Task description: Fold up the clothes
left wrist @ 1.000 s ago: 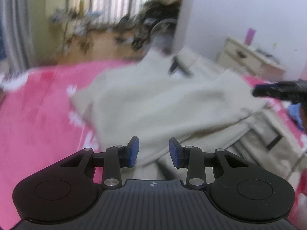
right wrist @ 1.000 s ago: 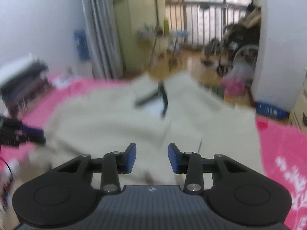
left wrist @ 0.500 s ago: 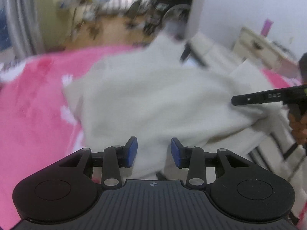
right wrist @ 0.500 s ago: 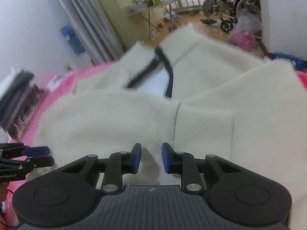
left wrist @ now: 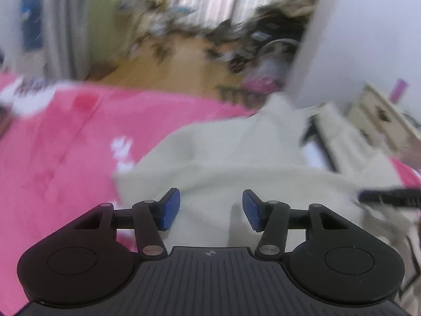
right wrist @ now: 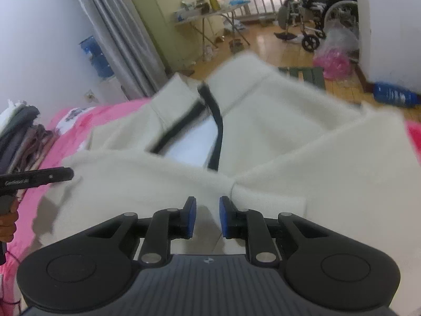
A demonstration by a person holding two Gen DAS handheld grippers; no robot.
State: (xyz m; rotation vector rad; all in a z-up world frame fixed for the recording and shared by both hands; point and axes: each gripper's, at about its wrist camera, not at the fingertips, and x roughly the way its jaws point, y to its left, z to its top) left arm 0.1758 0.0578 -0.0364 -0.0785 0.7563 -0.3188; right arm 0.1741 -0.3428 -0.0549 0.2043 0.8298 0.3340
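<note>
cream fleece jacket [right wrist: 276, 131] spread on pink bed [left wrist: 65, 144], both sleeves crossed over chest (mid-fold look) | left gripper [left wrist: 211, 212] wide, empty, above its near hem | right gripper [right wrist: 208, 217] narrow gap, nothing between pads, low over sleeve crossing, probably to pinch

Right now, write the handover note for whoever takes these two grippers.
Left hand-held gripper: open, empty, over the near edge of the cream fleece jacket.
Right hand-held gripper: pads narrowly apart, nothing visibly gripped, at the jacket's middle where the folded-in sleeves meet.
Jacket lies on the pink bedspread, zip partly open at the collar.
Done: both sleeves appear folded across the body.
Left: probably fold the body up and tidy it.
</note>
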